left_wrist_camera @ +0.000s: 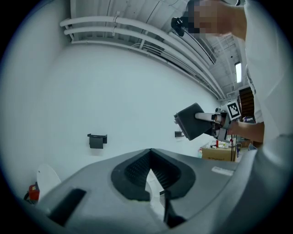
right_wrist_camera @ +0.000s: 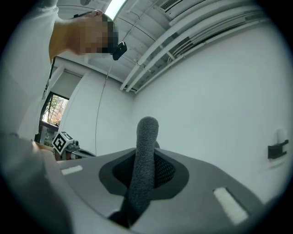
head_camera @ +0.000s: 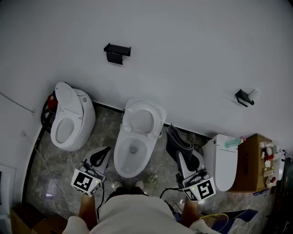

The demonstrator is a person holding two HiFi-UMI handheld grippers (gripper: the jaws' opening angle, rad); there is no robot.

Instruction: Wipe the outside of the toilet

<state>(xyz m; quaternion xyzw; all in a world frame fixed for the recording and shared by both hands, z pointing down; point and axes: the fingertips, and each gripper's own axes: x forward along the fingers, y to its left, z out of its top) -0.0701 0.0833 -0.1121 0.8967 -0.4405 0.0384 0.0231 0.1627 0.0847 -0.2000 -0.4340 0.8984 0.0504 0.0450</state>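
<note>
With its jaws closed on the lower end of a soft, light grey cloth (right_wrist_camera: 143,176), a hold that I think leaves the top free to fold, the right gripper (right_wrist_camera: 146,153) is right of the hard, smooth toilet (head_camera: 120,156), and the left gripper (left_wrist_camera: 150,154), jaws together and empty, is left of it.

Lit brightly, coolly and evenly from overhead. Glares white at a strip lamp (left_wrist_camera: 238,72) high to the right of the left fingers (left_wrist_camera: 132,176), and at another lamp (right_wrist_camera: 114,7) high to the left of the right fingers (right_wrist_camera: 168,172). Casts only faint shadows round the toilet (head_camera: 137,153) onto the floor (head_camera: 59,160). Bows strongly at the edges of both gripper views, with dark rounded corners. Blurs close up, softening the cloth (right_wrist_camera: 144,155) between the right fingers; sharpens beyond, at the wall (right_wrist_camera: 219,91).
</note>
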